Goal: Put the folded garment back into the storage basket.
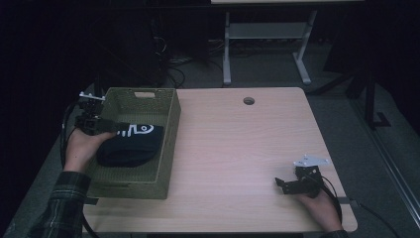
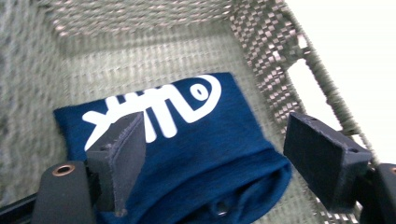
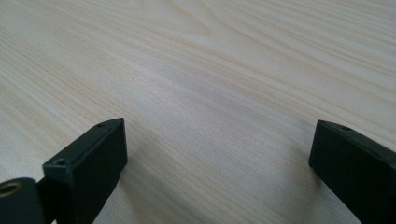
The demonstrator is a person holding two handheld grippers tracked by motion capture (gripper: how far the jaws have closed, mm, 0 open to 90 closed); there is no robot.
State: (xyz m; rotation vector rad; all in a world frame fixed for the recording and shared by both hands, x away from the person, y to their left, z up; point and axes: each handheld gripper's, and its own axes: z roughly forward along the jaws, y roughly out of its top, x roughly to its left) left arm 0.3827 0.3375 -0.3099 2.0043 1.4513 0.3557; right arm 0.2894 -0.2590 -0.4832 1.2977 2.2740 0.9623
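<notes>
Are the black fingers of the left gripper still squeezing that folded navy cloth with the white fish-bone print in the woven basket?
Apart. In the left gripper view the fingers stand wide open above the folded navy cloth, pressing on nothing.

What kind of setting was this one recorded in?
Probably a lab or workshop room: a light wooden desk with a cable hole, loose cables on the floor, and another white-framed desk behind.

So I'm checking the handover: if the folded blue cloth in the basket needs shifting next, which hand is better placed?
Left, probably. The left tongs hang open right over the blue cloth inside the basket, while the right tongs rest open on the table, well away from it.
</notes>
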